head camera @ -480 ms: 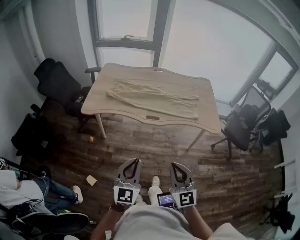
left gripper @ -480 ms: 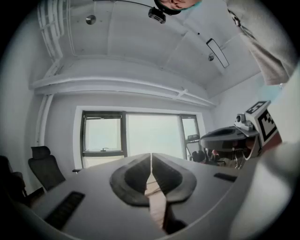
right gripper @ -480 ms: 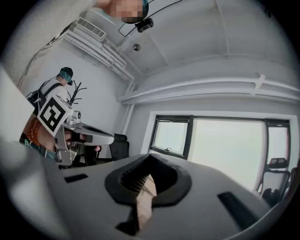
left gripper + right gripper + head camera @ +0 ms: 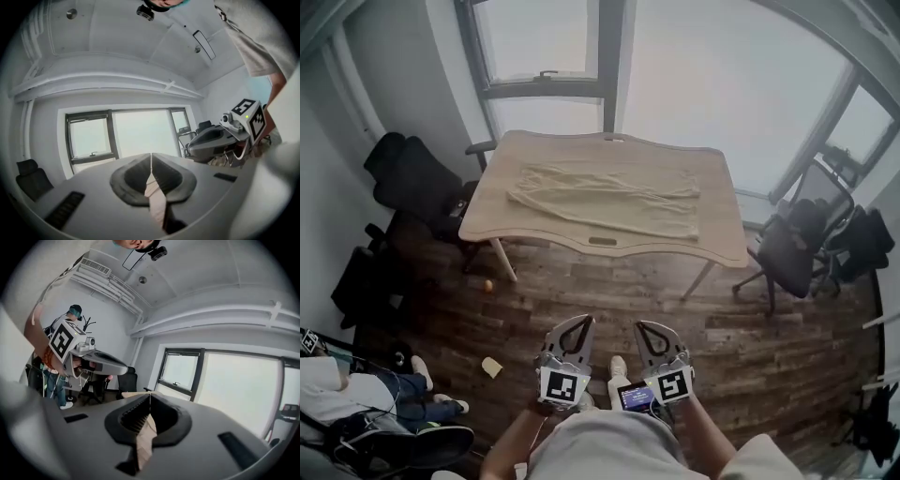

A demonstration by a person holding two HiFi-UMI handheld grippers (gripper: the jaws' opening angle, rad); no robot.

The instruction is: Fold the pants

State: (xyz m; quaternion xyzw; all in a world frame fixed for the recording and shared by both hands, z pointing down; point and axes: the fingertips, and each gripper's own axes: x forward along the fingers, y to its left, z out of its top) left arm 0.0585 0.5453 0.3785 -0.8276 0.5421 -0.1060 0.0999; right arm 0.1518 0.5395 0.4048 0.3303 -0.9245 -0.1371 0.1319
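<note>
Beige pants (image 4: 605, 199) lie spread flat across a light wooden table (image 4: 722, 239) under the window in the head view. Both grippers are held close to my body, well short of the table. My left gripper (image 4: 582, 321) is shut with nothing in it, and my right gripper (image 4: 643, 327) is shut and empty too. In the left gripper view the shut jaws of the left gripper (image 4: 151, 155) point level toward the window. The right gripper view shows the right gripper (image 4: 149, 395) shut, with the table edge (image 4: 136, 393) just past its tips.
Black office chairs stand left of the table (image 4: 417, 178) and right of it (image 4: 792, 248). Dark wooden floor (image 4: 609, 300) lies between me and the table. A person (image 4: 356, 398) sits at the lower left. A small orange ball (image 4: 487, 285) lies by the table leg.
The view has shifted slightly nearer the table. Both grippers sit a little higher in the picture and remain shut. The seated person's legs have moved.
</note>
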